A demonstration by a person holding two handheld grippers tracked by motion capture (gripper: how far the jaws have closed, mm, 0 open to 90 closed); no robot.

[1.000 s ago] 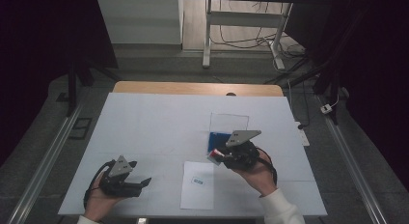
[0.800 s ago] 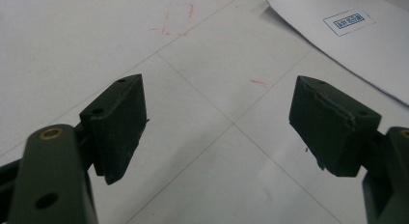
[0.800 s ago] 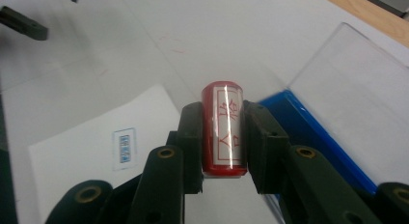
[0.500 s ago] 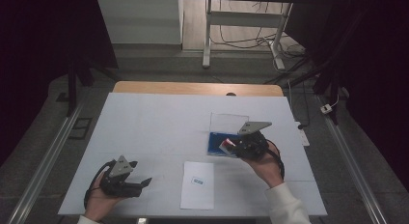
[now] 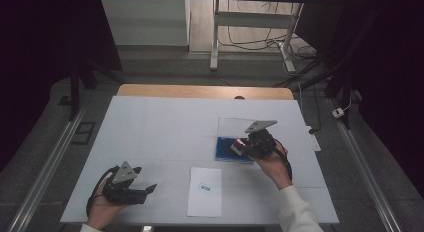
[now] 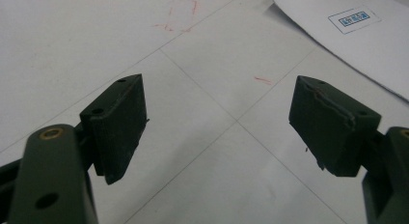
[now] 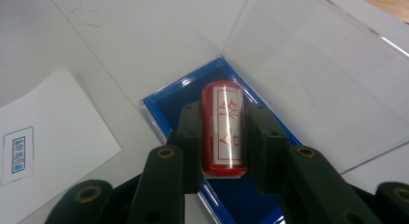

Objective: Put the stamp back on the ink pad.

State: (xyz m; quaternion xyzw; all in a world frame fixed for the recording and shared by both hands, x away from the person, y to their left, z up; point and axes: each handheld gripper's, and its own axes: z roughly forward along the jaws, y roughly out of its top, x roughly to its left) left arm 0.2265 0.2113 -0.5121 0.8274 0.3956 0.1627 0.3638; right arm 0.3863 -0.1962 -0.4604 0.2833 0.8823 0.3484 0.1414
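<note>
White table (image 5: 165, 127): my right gripper (image 7: 223, 137) clamps the red stamp (image 7: 223, 130) over the blue ink pad (image 7: 193, 96); tilting could smear it. Left gripper (image 6: 217, 122) gapes empty.

Two grippers, one white table

Right gripper (image 5: 248, 145) sits over the blue tray (image 5: 225, 148), maybe gripping something red, too small to tell. Left gripper (image 5: 142, 191) rests near the table (image 5: 160, 127) front edge. Paper sheet (image 5: 205, 191) lies between them.

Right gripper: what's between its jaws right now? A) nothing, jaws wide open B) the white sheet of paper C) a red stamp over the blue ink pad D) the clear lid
C: the right gripper is clamped on the red stamp, above the blue ink pad.
</note>
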